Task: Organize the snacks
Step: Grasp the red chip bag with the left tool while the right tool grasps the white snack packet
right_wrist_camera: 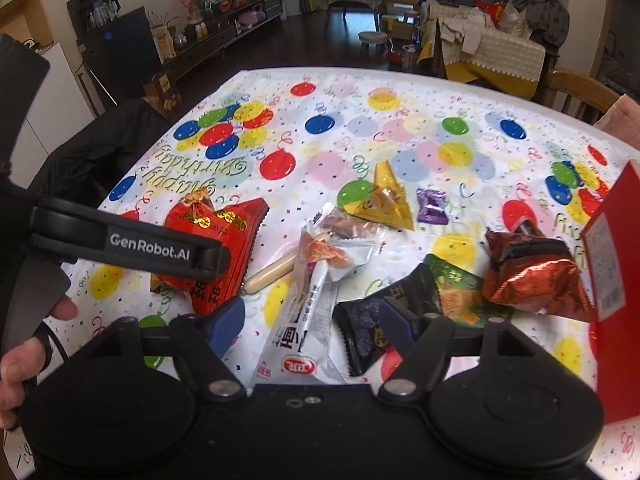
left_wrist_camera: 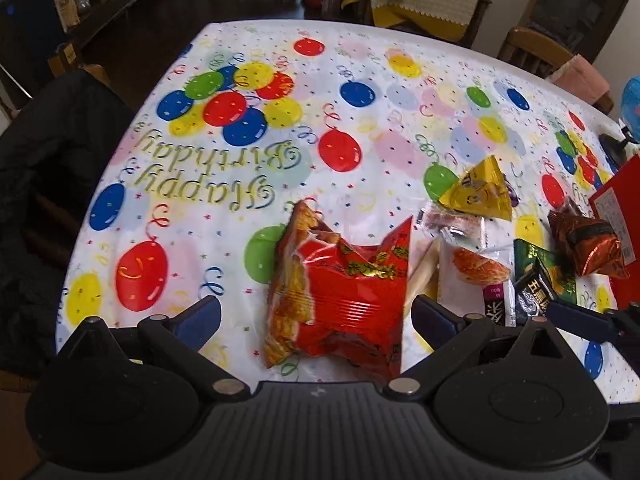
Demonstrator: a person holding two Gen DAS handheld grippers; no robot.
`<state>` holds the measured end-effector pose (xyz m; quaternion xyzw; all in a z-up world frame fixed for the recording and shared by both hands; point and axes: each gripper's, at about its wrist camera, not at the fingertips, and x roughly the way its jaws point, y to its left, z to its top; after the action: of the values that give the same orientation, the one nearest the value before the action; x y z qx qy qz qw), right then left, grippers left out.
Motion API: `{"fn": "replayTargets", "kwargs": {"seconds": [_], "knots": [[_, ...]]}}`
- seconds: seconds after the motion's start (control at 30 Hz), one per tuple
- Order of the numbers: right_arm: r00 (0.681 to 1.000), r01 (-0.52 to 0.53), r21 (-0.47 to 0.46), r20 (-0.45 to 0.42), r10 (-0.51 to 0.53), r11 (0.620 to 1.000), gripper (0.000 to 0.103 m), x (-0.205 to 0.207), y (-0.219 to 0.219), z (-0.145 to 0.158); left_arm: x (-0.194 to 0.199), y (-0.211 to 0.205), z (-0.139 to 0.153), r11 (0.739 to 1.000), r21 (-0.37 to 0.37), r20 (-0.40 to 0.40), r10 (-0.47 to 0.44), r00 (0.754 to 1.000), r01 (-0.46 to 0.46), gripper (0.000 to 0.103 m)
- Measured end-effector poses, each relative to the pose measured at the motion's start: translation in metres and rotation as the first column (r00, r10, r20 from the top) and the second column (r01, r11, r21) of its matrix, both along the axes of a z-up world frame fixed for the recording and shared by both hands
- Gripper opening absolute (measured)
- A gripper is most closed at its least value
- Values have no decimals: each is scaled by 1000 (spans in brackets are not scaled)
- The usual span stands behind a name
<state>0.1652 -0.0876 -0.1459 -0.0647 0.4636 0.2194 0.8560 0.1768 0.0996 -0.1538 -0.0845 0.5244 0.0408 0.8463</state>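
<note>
A red snack bag [left_wrist_camera: 340, 292] lies on the balloon-print tablecloth [left_wrist_camera: 360, 92], and my left gripper [left_wrist_camera: 316, 314] stands open astride it, pads clear of its sides. In the right wrist view the same red bag [right_wrist_camera: 216, 236] sits under the left gripper's black body. My right gripper [right_wrist_camera: 314, 320] is open over a long white packet [right_wrist_camera: 300, 320]; its right finger [right_wrist_camera: 400, 320] overlaps a black packet [right_wrist_camera: 360, 332]. No pad presses on anything.
A heap of snacks lies right of the red bag: a yellow triangular pack [right_wrist_camera: 390, 200], purple candy [right_wrist_camera: 430, 206], green packet [right_wrist_camera: 456, 292], orange-brown foil pack [right_wrist_camera: 532, 272], sausage [right_wrist_camera: 272, 274]. A red box [right_wrist_camera: 612, 280] stands at the right edge. A hand [right_wrist_camera: 24, 340] is at left.
</note>
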Motion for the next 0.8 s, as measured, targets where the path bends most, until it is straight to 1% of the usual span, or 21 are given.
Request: {"fn": "replayTargets", "kwargs": {"seconds": [0.1, 0.13, 0.17, 0.2, 0.23, 0.3, 0.37, 0.4, 0.43, 0.53, 0.6, 0.8], "knots": [[1000, -8, -2, -20, 8, 1000, 62, 5, 5, -7, 2, -2, -3, 1000, 8, -10, -8, 1000, 8, 102], [1000, -11, -8, -25, 11, 1000, 57, 7, 6, -10, 3, -3, -4, 1000, 12, -13, -10, 1000, 10, 101], [999, -13, -11, -30, 13, 1000, 54, 8, 7, -12, 4, -3, -5, 1000, 16, -15, -10, 1000, 10, 97], [999, -15, -11, -36, 15, 1000, 47, 9, 8, -14, 4, -3, -6, 1000, 14, -19, -10, 1000, 10, 96], [999, -18, -8, -41, 17, 1000, 41, 9, 8, -16, 5, -2, -6, 1000, 4, -21, -9, 1000, 10, 95], [999, -18, -2, -47, 18, 1000, 37, 9, 8, -18, 4, -3, -6, 1000, 0, -18, -11, 1000, 11, 92], [999, -20, 0, -49, 20, 1000, 30, 10, 8, -18, 2, -4, -4, 1000, -2, -7, -24, 1000, 24, 81], [999, -20, 4, -50, 20, 1000, 22, 10, 8, -18, 2, -6, -2, 1000, -3, -4, -27, 1000, 27, 77], [998, -20, 9, -55, 20, 1000, 17, 10, 7, -18, 2, -7, 0, 1000, 1, -3, -28, 1000, 28, 72], [999, -28, 7, -47, 28, 1000, 13, 8, 7, -16, 1, -11, 1, 999, 27, -1, -33, 999, 33, 69], [999, -31, 6, -39, 31, 1000, 12, 5, 6, -14, -1, -10, 2, 999, 31, 5, -29, 1000, 29, 65], [999, -11, 30, -32, 12, 1000, 10, -2, -1, -3, -12, -9, 12, 999, 24, 26, -29, 999, 28, 64]]}}
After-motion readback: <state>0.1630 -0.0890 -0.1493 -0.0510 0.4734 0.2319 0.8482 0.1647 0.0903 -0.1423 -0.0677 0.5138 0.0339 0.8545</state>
